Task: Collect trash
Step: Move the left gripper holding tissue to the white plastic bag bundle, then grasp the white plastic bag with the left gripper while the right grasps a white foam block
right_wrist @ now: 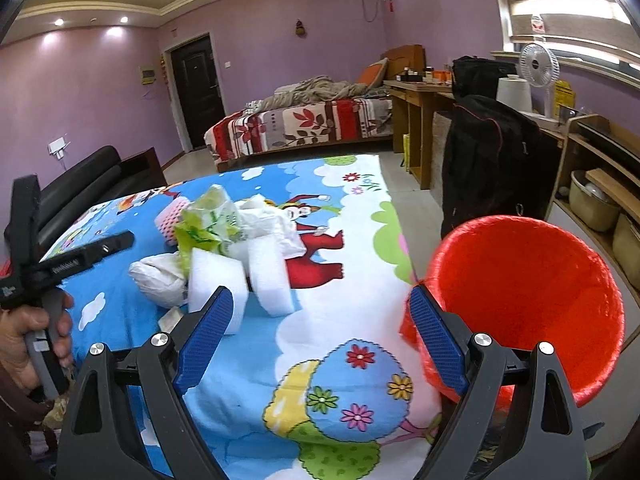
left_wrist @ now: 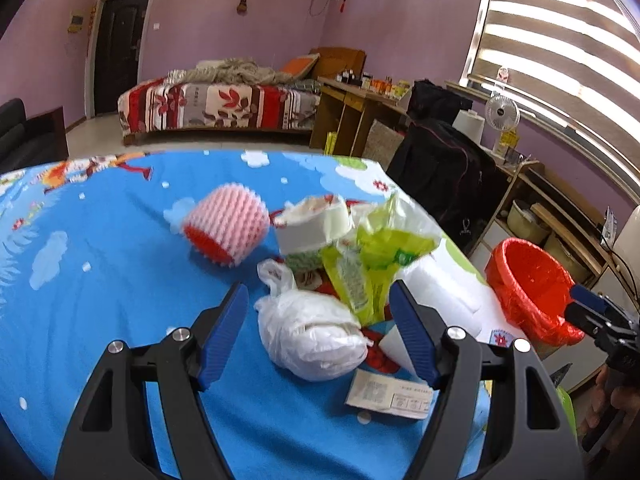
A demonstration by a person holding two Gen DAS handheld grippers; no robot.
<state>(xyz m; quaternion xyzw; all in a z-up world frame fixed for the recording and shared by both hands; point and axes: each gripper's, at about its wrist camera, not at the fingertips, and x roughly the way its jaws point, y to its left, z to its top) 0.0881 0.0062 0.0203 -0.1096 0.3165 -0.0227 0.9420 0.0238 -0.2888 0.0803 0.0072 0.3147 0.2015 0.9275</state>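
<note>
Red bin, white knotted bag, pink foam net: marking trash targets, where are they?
red bin (right_wrist: 532, 300), right wrist view, inner wall.
white knotted bag (left_wrist: 312, 332), left wrist view, bulging middle.
pink foam net (left_wrist: 230, 220), left wrist view, ribbed side.

home bedroom, bed, door

1. Trash pile lies on the table: tied bag nearest, wrapper behind it, foam net to the left.
2. Foam blocks lie right of the bag.
3. Bin stands off the table's right edge.
4. Paper slip lies before the bag.
</note>
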